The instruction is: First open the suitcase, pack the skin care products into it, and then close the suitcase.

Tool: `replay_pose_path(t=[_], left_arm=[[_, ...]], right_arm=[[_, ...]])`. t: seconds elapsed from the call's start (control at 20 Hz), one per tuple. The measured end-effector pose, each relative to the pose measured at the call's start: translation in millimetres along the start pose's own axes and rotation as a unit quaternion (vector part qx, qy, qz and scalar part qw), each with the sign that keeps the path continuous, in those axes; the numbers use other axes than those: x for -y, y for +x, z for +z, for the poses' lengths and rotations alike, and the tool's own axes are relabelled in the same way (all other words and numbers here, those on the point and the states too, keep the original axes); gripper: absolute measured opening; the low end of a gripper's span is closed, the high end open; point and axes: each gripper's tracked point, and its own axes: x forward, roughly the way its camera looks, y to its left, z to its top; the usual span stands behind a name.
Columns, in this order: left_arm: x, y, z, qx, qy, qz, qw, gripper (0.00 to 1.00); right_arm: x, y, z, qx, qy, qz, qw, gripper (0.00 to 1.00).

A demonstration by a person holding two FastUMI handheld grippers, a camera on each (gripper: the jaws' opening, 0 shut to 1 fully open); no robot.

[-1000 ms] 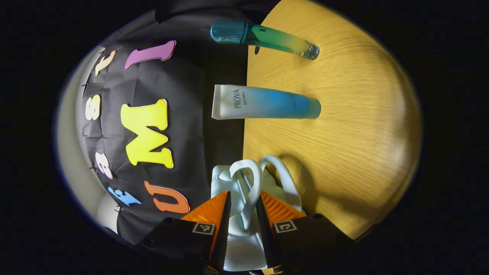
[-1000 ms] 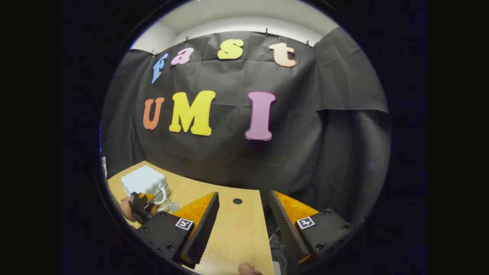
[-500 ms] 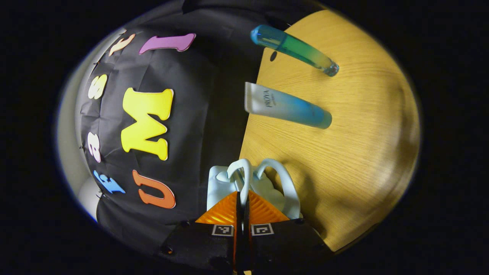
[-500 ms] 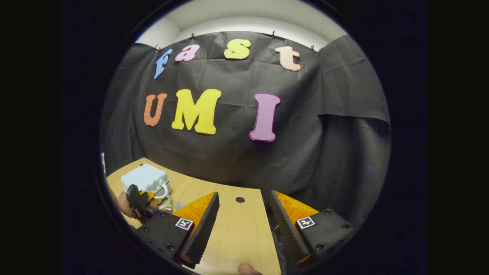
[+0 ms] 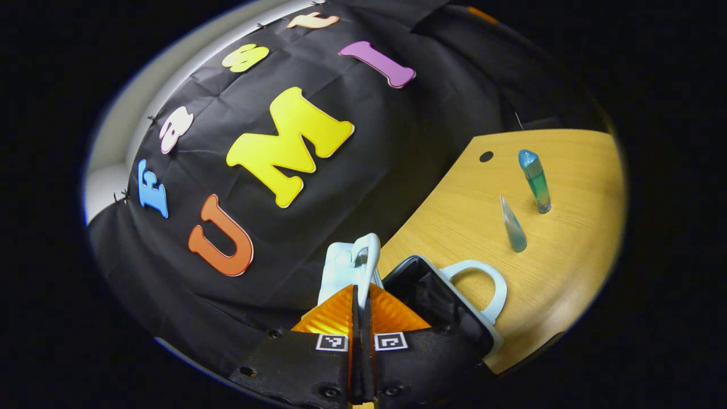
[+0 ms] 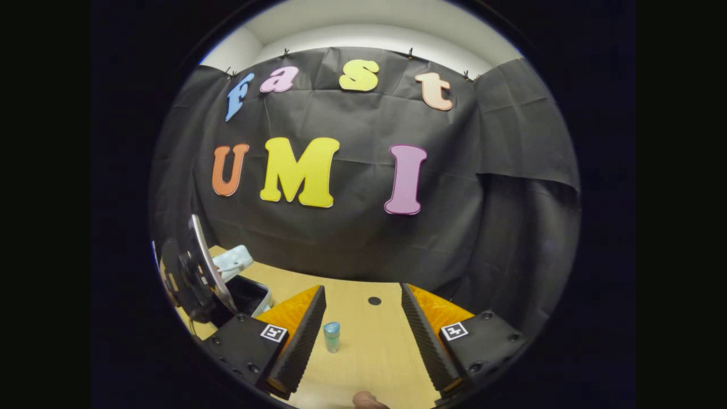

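My left gripper [image 5: 359, 291] is shut on the white handle [image 5: 367, 254] of the pale blue suitcase lid [image 5: 339, 270], which is lifted. The suitcase base [image 5: 434, 295] lies open below it, black inside, with its own handle [image 5: 487, 284] towards the table's middle. A blue-to-white tube [image 5: 513, 225] and a green-blue bottle [image 5: 535, 180] stand farther off on the table. In the right gripper view the open suitcase [image 6: 234, 260] sits at the far left. My right gripper [image 6: 359, 332] is open, and the bottle's cap [image 6: 331, 335] shows between its fingers, untouched.
The wooden table [image 5: 568, 267] has a small dark hole [image 6: 374, 300] near its back edge. The black cloth wall hangs right behind the table. A fingertip [image 6: 369, 401] shows at the bottom of the right gripper view.
The left gripper closed on the lid handle and swung the lid up, which opened the suitcase. The right gripper has shifted slightly, and the bottle now shows between its fingers.
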Motion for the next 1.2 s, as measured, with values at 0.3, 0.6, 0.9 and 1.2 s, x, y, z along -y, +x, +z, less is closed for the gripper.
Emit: replay_pose_path(t=[0.3,0.6,0.9,1.2], left_arm=[[-106,-17,-29,0.011,-0.132,-0.017,0.991,0.02],[-196,-17,-109,-0.007,-0.276,0.017,0.961,0.02],[-235,3,-206,-0.022,-0.371,0.032,0.928,0.03],[-233,33,-309,-0.068,-0.448,0.035,0.891,0.03]], right_arm=[[-78,-10,4,-0.005,-0.02,0.014,1.0,0.8],[-134,-10,13,-0.003,-0.025,0.018,1.0,0.8],[-173,-17,7,-0.026,-0.039,0.018,0.999,0.8],[-187,-28,3,-0.036,-0.06,0.013,0.997,0.8]])
